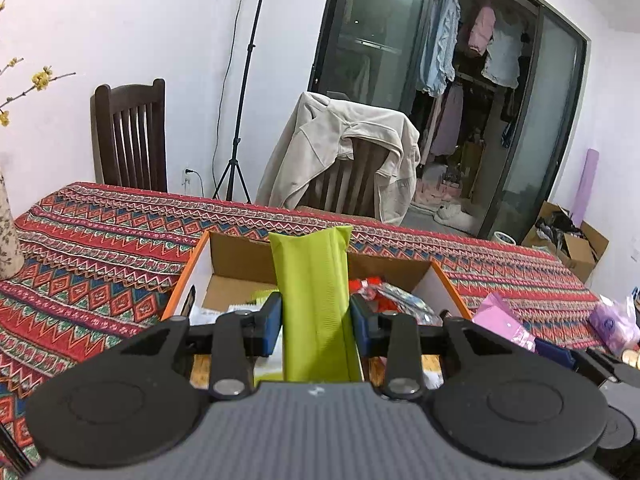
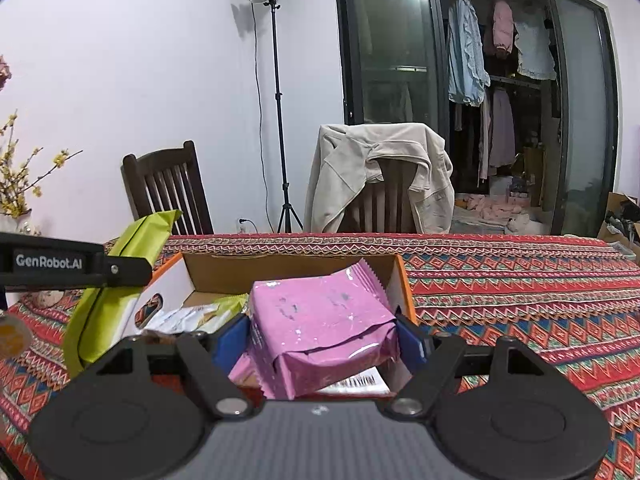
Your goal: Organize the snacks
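The left gripper [image 1: 316, 316] points forward and somewhat downward over the near edge of an open cardboard box [image 1: 240, 256] with orange outer walls. Its jaws are clamped on a tall lime-green snack packet [image 1: 314, 292], one blue pad pressing each long side, so the packet stands nearly upright between them with its crimped top leaning slightly away, above the box's interior. From the right wrist view the same green packet [image 2: 116, 280] appears at the left, held up off the surface by the left gripper's black finger, which bears white lettering, just beside the box's left wall.

The right gripper [image 2: 324, 340] also points forward and a little downward, lined up with the box [image 2: 288, 268] straight ahead. Its jaws stand wide but are closed on a bulky pink foil snack packet [image 2: 320, 320]; the blue pads touch its two ends and the packet lies crosswise between them, its serrated end rising toward the box's right wall. Whether the pink packet is already inside the box or just at its near rim is hard to tell.

Inside the box lie a pale packet with green print [image 2: 192, 316] and, seen from the left wrist view, a red-and-clear wrapped item [image 1: 384, 296]. The box sits on a surface covered by a red patterned cloth [image 2: 520, 300]. Two more pink-purple packets [image 1: 616, 324] rest on the cloth to the right of the box. Behind the surface stand two dark wooden chairs, one draped with a beige jacket [image 2: 380, 176].
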`<state>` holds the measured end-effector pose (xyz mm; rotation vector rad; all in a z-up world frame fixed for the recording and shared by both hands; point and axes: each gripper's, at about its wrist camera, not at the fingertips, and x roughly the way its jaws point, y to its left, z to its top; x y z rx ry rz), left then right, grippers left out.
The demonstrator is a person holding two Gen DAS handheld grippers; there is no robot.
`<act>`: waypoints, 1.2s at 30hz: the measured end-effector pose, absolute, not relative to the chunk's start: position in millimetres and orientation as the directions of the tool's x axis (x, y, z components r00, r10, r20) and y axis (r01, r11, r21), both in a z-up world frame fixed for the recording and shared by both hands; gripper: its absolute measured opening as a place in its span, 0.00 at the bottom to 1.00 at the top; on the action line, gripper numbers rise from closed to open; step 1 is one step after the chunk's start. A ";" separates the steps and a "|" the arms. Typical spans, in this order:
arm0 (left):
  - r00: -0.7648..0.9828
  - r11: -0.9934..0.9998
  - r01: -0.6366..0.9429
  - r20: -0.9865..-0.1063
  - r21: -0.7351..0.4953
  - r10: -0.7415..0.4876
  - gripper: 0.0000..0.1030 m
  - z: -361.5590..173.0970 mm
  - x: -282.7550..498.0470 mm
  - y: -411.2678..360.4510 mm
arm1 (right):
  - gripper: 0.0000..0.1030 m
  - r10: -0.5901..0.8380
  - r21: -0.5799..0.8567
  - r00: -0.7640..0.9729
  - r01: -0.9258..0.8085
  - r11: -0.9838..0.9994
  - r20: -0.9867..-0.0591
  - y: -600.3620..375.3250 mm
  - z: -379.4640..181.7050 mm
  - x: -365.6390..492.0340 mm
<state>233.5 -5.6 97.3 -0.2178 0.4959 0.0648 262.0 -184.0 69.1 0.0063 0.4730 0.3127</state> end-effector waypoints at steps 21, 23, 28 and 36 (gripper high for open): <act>0.885 0.968 -0.166 -0.462 -0.189 0.061 0.36 48.1 292.7 30.0 | 0.74 0.306 0.089 0.855 -0.297 0.951 -0.420 -154.1 36.3 316.5; 0.882 0.969 -0.163 -0.468 -0.185 0.059 0.36 46.2 294.7 30.2 | 0.74 0.308 0.093 0.850 -0.298 0.950 -0.426 -155.0 33.1 319.6; 0.887 0.972 -0.143 -0.460 -0.186 0.042 0.61 48.3 292.1 29.0 | 0.87 0.321 0.111 0.838 -0.304 0.946 -0.441 -157.3 30.6 324.0; 0.933 0.977 -0.117 -0.357 -0.178 0.046 1.00 84.0 243.8 29.2 | 1.00 0.314 0.130 0.851 -0.286 0.949 -0.420 -177.9 54.9 293.9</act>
